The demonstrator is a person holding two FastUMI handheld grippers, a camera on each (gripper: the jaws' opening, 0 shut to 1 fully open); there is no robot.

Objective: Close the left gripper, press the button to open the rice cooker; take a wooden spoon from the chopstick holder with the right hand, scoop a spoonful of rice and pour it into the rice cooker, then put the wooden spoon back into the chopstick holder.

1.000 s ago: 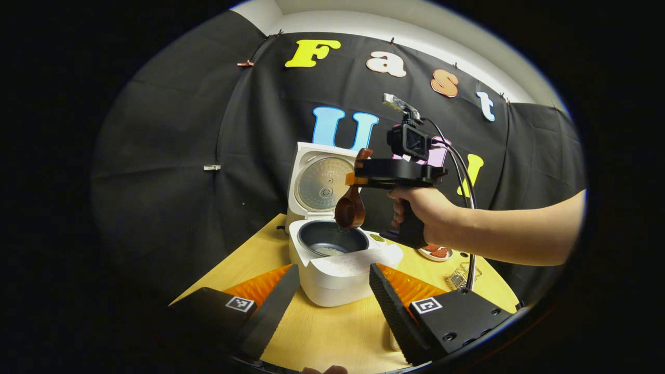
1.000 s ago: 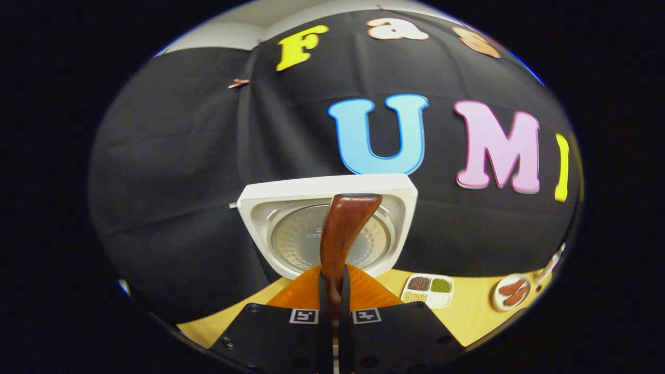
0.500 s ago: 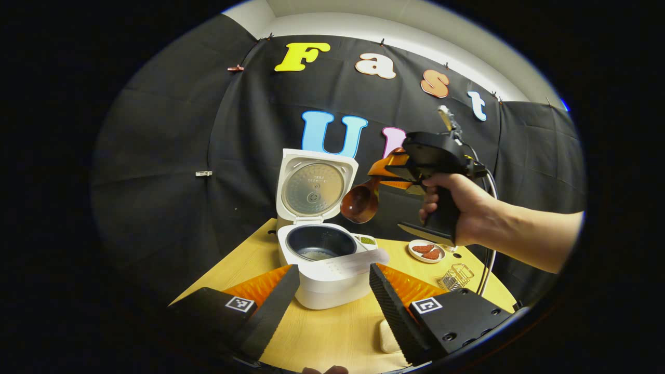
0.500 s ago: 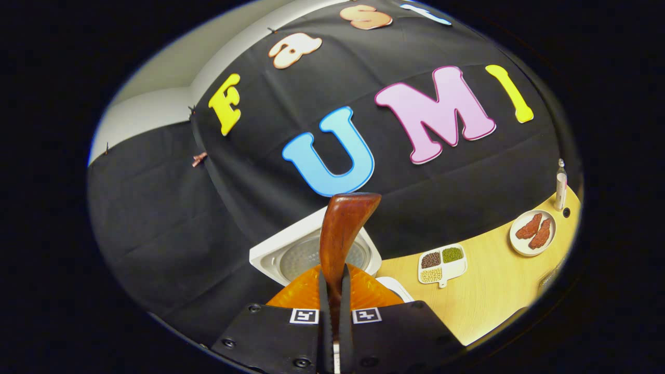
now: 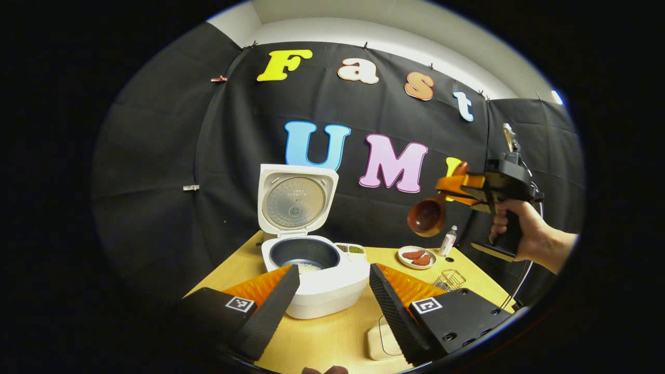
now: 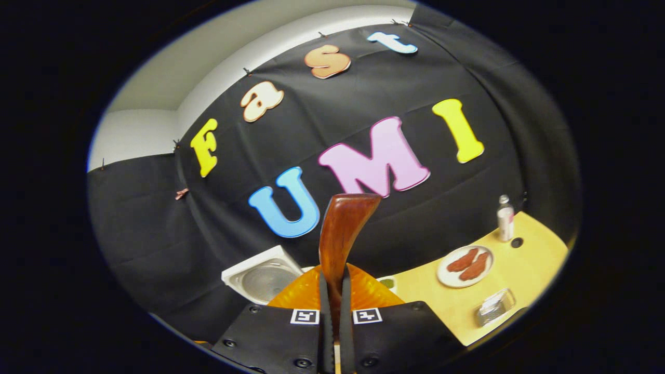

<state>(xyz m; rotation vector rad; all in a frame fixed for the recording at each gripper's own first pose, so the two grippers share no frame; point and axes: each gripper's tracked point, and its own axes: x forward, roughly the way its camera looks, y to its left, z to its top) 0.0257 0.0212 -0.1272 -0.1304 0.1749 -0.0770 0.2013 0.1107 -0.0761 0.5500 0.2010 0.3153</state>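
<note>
Moved: right gripper (image 5: 451,183) has swung off to the right, away from over the white rice cooker (image 5: 317,270), taking the brown wooden spoon (image 5: 428,215) along
Right gripper: both fingers clamped on the spoon handle, bowl hanging in the air left of the hand (image 5: 524,236); in the right gripper view the handle (image 6: 340,239) sticks up between its pressed-together fingers (image 6: 335,322)
Left gripper: fingers spread apart (image 5: 332,291), holding nothing, cooker between them
Rice cooker: lid (image 5: 295,200) standing up, dark inner pot with a bit of white rice at the bottom
Chopstick holder: small wire basket (image 5: 450,279) on the yellow wooden table (image 5: 332,337), right of the cooker
Other stuff: white plate with reddish pieces (image 5: 416,256), small white bottle (image 5: 450,240) at the far right
</note>
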